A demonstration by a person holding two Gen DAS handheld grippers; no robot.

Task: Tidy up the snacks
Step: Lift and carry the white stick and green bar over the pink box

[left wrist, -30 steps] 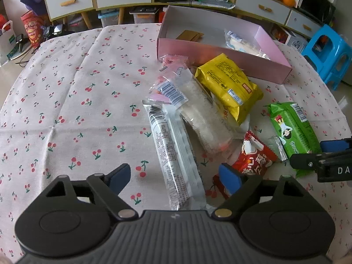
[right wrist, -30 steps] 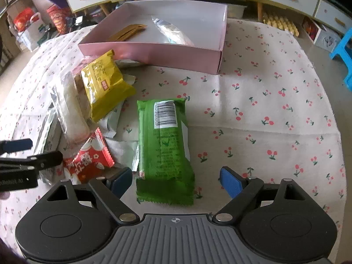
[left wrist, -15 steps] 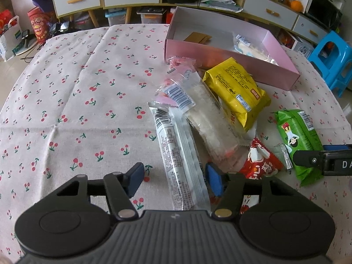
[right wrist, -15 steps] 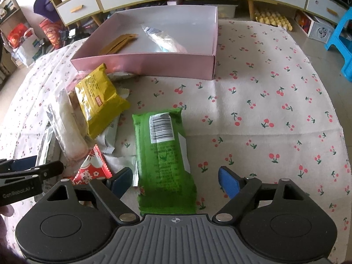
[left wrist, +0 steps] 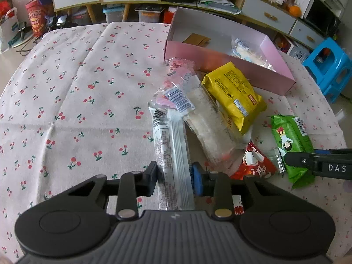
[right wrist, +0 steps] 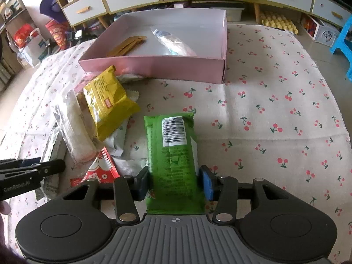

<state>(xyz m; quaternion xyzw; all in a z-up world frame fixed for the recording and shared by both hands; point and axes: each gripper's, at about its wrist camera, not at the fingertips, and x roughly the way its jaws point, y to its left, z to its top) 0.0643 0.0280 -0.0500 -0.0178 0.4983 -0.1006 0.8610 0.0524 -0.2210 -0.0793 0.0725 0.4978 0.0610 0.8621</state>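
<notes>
The left tool [left wrist: 175,179] has just been closing, and its pads now press the two long edges of a slim white plastic-wrapped snack pack [left wrist: 170,154] that runs from the tool toward twelve o'clock on the worktop [left wrist: 77,101], a cherry-print cloth. Gripping it across its narrow width at the near end probably gives the surest hold, since the wrapper is flat and slippery.

The right tool [right wrist: 175,182] has likewise been closing and now pinches a green foil snack packet [right wrist: 172,154] by its sides near the bottom end, barcode face up. Whether either pack has left the cloth I cannot tell from these views.

Further out, the loose pile waits: a small red-and-white sachet [left wrist: 256,165] at two o'clock of the left tool, a clear bag of pale rice-like crackers [left wrist: 206,127] overlapping the white pack, and a puffy yellow foil bag [left wrist: 235,96] leaning on it.

Farthest, at about one o'clock in the left view, sits the shallow pink cardboard box [right wrist: 158,68], already holding a clear-wrapped snack [right wrist: 173,43] and flat brown sticks [right wrist: 127,46]. It is likely the destination, so both held packs point toward it.
</notes>
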